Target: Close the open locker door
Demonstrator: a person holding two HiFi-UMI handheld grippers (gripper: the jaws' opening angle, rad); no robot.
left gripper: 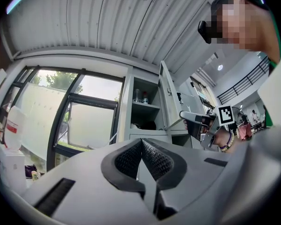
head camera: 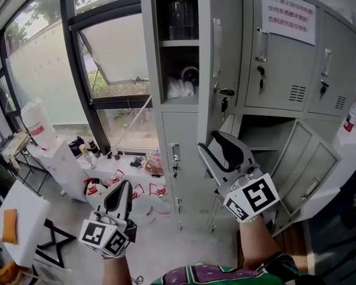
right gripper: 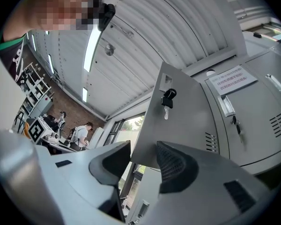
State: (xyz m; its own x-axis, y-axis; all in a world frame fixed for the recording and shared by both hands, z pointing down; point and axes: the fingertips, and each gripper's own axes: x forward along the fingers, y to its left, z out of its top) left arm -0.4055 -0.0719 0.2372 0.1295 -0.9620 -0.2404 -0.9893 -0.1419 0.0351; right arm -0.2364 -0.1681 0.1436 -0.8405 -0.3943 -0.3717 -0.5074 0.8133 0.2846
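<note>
1. We see the locker door (head camera: pixel 227 52) of the top left compartment standing open. It is upright with its long axis vertical, and it is swung out from the grey cabinet toward us.
2. In the left gripper view the door (left gripper: pixel 165 97) shows nearly edge-on, jutting out beside the open shelves.
3. Its outer face, with a key (right gripper: pixel 167 100) hanging in the lock, is turned toward the right gripper's camera.
4. Our right gripper (head camera: pixel 209 141) is raised just below the door's lower end. Its jaws are partly apart and grip nothing. In its own view the door's lower corner (right gripper: pixel 145 149) shows in the gap, clear of the left pad.
5. Our left gripper (head camera: pixel 124 186) hangs low, well apart from the lockers. Its pads (left gripper: pixel 154 158) meet at the tips with nothing between them.
6. A bottle (head camera: pixel 179 16) stands on the top shelf.
</note>
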